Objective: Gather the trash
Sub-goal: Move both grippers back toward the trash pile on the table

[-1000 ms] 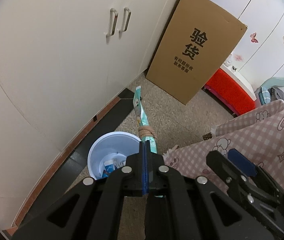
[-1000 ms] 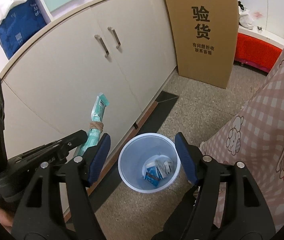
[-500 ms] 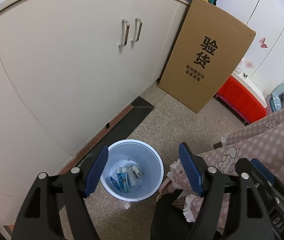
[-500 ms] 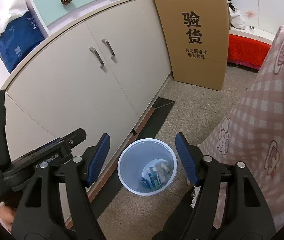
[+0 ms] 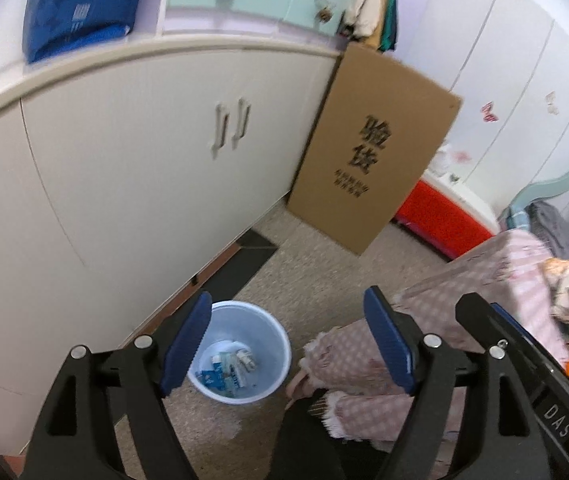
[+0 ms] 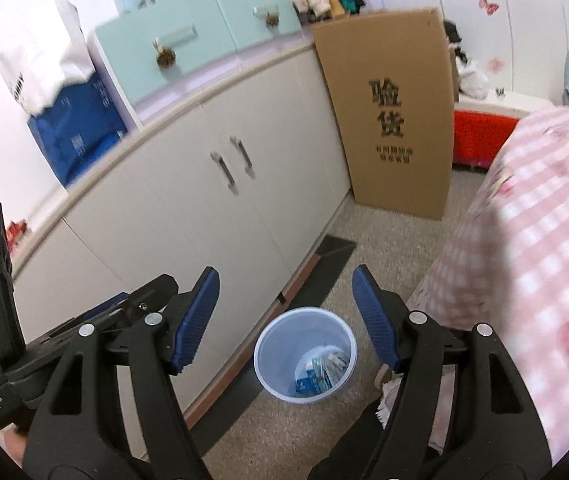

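A pale blue bin (image 5: 244, 322) stands on the floor by the cupboard, with several blue and white wrappers (image 5: 226, 366) lying in its bottom. My left gripper (image 5: 287, 294) hangs above and beside the bin. Its jaws are opening and nothing is between them. In the right wrist view the same bin (image 6: 280, 354) shows its trash (image 6: 320, 372) between and below my right gripper (image 6: 285, 272), which is open and empty. The left gripper's black body (image 6: 140, 304) sits just left of the right one.
White cupboard doors (image 5: 144, 184) run along the left. A tall cardboard box (image 5: 368, 168) leans at the cupboard's end, with a red box (image 5: 444, 216) behind it. A pink checked cloth (image 5: 484, 280) hangs close on the right of the bin.
The left jaws, shut on a long teal packet a second ago, have opened and the packet is gone from them. Both grippers have risen, so the bin looks smaller and lower.
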Demonstrator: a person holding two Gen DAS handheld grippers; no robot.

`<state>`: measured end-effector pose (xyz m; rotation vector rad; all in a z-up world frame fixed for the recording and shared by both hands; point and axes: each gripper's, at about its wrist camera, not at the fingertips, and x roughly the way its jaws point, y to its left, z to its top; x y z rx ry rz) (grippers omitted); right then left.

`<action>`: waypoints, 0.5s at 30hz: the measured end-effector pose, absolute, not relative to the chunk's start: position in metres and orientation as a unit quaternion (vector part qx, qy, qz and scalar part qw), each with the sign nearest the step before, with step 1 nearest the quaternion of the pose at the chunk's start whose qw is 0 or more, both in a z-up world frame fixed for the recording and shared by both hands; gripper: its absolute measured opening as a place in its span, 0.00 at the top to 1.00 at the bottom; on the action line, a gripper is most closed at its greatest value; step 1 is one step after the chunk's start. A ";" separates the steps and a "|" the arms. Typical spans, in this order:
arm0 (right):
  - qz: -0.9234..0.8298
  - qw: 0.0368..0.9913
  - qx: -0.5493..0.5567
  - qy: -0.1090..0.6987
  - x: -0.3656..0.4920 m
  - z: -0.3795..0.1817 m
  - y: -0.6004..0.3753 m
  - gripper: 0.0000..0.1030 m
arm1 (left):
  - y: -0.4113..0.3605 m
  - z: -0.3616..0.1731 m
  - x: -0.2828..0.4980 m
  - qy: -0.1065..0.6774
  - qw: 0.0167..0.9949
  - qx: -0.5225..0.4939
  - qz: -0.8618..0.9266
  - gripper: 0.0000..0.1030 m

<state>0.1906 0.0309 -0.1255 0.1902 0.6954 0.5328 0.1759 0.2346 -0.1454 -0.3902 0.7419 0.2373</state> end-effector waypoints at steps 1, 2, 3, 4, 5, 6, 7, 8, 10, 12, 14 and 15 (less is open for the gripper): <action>0.255 0.904 0.093 0.330 0.187 -0.120 0.024 0.33 | 0.229 -0.141 0.175 0.356 0.909 -0.187 0.111 0.25; 0.251 0.907 0.095 0.324 0.184 -0.113 0.015 0.33 | 0.222 -0.134 0.173 0.350 0.913 -0.183 0.104 0.25; 0.246 0.910 0.095 0.319 0.181 -0.108 0.006 0.32 | 0.209 -0.125 0.170 0.344 0.918 -0.174 0.098 0.25; 0.239 0.914 0.096 0.314 0.177 -0.102 -0.006 0.32 | 0.202 -0.120 0.169 0.340 0.920 -0.169 0.093 0.24; 0.232 0.917 0.096 0.310 0.175 -0.097 -0.017 0.32 | 0.192 -0.116 0.168 0.337 0.923 -0.164 0.086 0.23; 0.224 0.920 0.096 0.308 0.172 -0.093 -0.028 0.31 | 0.181 -0.111 0.168 0.335 0.926 -0.159 0.076 0.23; 0.211 0.923 0.095 0.308 0.171 -0.090 -0.042 0.31 | 0.170 -0.107 0.168 0.334 0.927 -0.153 0.067 0.23; 0.198 0.926 0.093 0.307 0.169 -0.088 -0.056 0.31 | 0.155 -0.103 0.169 0.334 0.930 -0.145 0.054 0.23; 0.170 0.932 0.085 0.309 0.167 -0.086 -0.083 0.30 | 0.131 -0.099 0.171 0.335 0.933 -0.129 0.037 0.23; 0.137 0.936 0.082 0.312 0.165 -0.087 -0.114 0.30 | 0.108 -0.096 0.174 0.336 0.935 -0.114 0.018 0.23; 0.109 0.938 0.074 0.322 0.165 -0.091 -0.138 0.30 | 0.082 -0.095 0.179 0.340 0.935 -0.096 -0.004 0.23; 0.100 0.938 0.072 0.324 0.165 -0.093 -0.148 0.30 | 0.074 -0.095 0.183 0.343 0.935 -0.088 -0.011 0.22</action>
